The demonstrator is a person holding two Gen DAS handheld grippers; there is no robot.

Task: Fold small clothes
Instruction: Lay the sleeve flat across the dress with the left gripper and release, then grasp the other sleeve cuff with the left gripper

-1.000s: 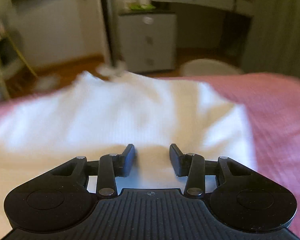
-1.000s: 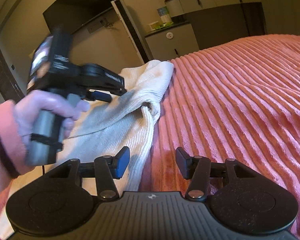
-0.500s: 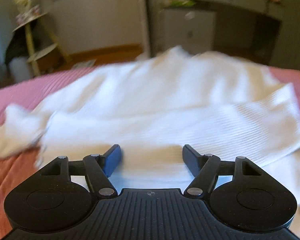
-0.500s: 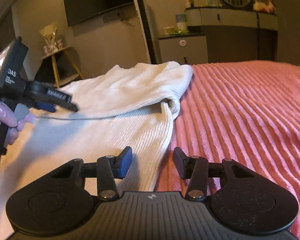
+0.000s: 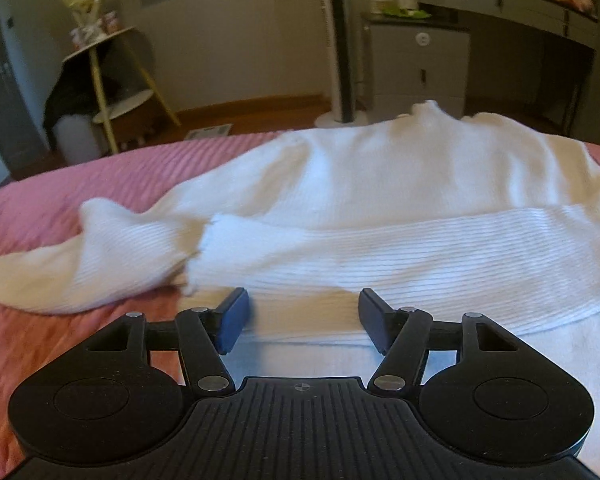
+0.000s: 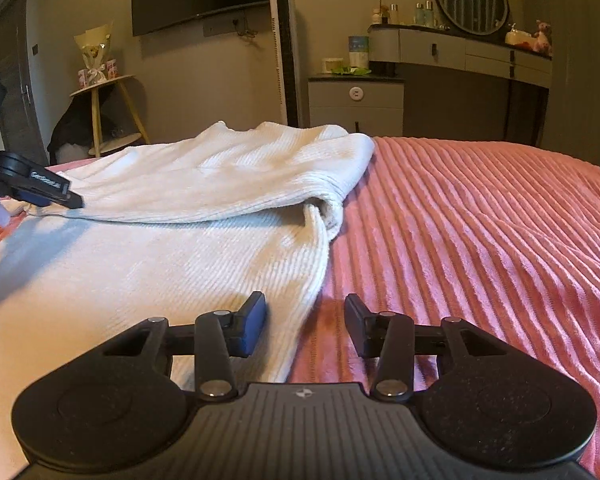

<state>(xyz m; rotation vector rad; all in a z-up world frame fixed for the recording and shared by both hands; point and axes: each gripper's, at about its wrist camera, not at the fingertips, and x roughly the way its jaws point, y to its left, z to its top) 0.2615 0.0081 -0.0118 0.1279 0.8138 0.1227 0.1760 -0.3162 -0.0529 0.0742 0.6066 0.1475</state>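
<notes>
white ribbed sweater point(image 5: 380, 184) lies spread on pink bed point(image 6: 480, 220), one sleeve folded across it, left gripper point(image 5: 302, 314) fingers closing, gripping nothing above the hem, right gripper point(image 6: 306, 322) fingers released, straddling sweater's right edge.

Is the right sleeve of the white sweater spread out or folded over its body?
Folded. The sleeve lies across the sweater body; its cuff ends near the other side.
</notes>
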